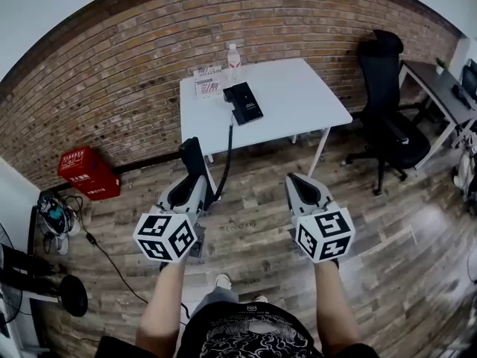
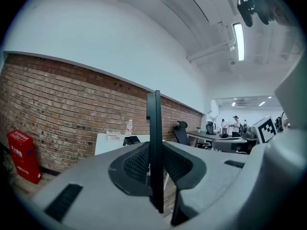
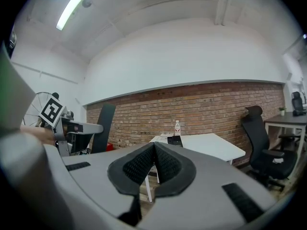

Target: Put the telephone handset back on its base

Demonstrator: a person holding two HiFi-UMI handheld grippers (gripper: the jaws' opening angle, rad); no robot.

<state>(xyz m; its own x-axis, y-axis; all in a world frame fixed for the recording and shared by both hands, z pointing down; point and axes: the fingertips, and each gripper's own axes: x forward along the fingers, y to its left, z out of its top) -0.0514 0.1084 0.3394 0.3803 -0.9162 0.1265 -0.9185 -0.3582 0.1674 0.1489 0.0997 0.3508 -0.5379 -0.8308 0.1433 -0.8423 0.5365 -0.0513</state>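
The black telephone handset stands upright between the jaws of my left gripper, which is shut on it. In the left gripper view the handset shows edge-on as a thin black bar clamped between the pads. Its dark cord runs up to the black telephone base on the white table. My right gripper hangs beside the left one, above the floor and short of the table. In its own view the right gripper is shut, pads touching, with nothing between them. The base lies far ahead.
A water bottle and a small printed box stand at the table's far edge by the brick wall. A black office chair and a dark desk are to the right. A red crate sits at the left.
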